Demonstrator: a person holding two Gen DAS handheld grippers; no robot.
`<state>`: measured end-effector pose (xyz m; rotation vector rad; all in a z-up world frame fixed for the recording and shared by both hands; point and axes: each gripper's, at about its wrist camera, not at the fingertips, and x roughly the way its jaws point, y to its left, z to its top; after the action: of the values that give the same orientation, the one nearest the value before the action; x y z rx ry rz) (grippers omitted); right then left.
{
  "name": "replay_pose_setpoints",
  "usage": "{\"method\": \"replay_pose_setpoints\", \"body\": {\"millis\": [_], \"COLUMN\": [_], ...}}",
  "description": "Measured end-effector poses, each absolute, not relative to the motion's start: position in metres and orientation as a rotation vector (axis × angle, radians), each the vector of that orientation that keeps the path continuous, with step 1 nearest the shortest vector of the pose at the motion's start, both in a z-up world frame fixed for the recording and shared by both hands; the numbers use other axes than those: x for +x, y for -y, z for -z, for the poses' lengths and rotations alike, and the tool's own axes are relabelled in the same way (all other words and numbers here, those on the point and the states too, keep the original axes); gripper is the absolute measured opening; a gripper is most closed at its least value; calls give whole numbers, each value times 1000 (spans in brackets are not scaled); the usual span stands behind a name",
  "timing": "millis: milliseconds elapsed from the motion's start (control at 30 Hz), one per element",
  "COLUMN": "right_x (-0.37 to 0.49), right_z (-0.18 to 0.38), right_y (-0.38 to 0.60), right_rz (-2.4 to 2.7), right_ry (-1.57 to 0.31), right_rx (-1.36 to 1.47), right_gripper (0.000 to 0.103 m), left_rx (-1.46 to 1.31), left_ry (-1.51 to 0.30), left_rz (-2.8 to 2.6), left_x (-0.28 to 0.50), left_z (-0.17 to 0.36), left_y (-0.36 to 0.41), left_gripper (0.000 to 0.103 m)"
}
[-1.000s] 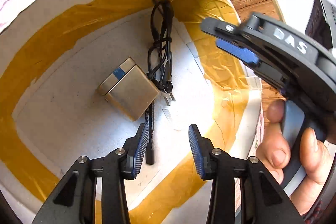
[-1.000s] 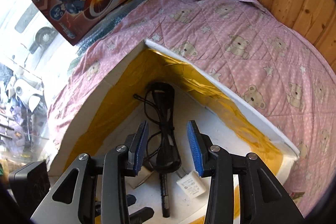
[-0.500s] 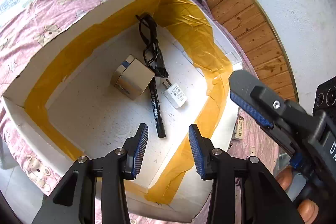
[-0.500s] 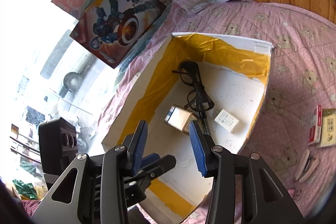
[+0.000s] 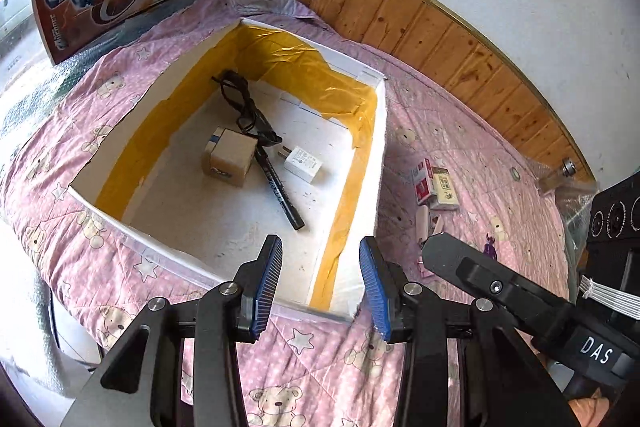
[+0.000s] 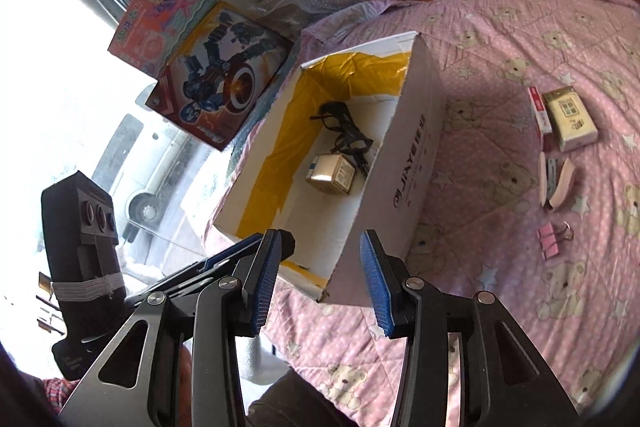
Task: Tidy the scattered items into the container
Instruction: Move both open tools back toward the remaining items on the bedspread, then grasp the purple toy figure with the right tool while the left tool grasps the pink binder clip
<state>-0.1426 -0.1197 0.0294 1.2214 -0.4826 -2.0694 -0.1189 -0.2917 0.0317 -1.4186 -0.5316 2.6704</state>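
White cardboard box lined with yellow tape sits open on the pink bear-print quilt of the bed, toward its left side. Inside it, from left to right, lie a small tan cube-shaped carton, a coiled black cable at the far end, a black marker pen and a white plug adapter. Right of the box, on the quilt, rest a red-and-white packet touching a cream packet, a pink folding nail clipper and, nearer, a pink binder clip. Left gripper and right gripper hover near the box's near edge, jaws released and holding nothing.
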Motion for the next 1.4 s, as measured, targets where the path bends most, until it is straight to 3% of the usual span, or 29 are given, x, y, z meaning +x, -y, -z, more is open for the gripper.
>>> {"method": "replay_pose_setpoints", "body": {"millis": [500,867,1400], "right_x": [-104,-114,-181], "right_z": [31,52,80], "right_y": [4,-63,-130], "right_rz": [2176,2293,2561], "right_ry": [771,901,776], "right_rx": [1337,1378,1509], "right_gripper": [45,45,48], "left_rx": [-1505,-1548,-1478], "left_ry": [262,139,-38], "left_rz": [-2477,-2336,-2238], "left_x": [-97,-135,-209], "left_z": [-8,32,105], "left_y": [208,140,90], "left_gripper": [46,50,51]}}
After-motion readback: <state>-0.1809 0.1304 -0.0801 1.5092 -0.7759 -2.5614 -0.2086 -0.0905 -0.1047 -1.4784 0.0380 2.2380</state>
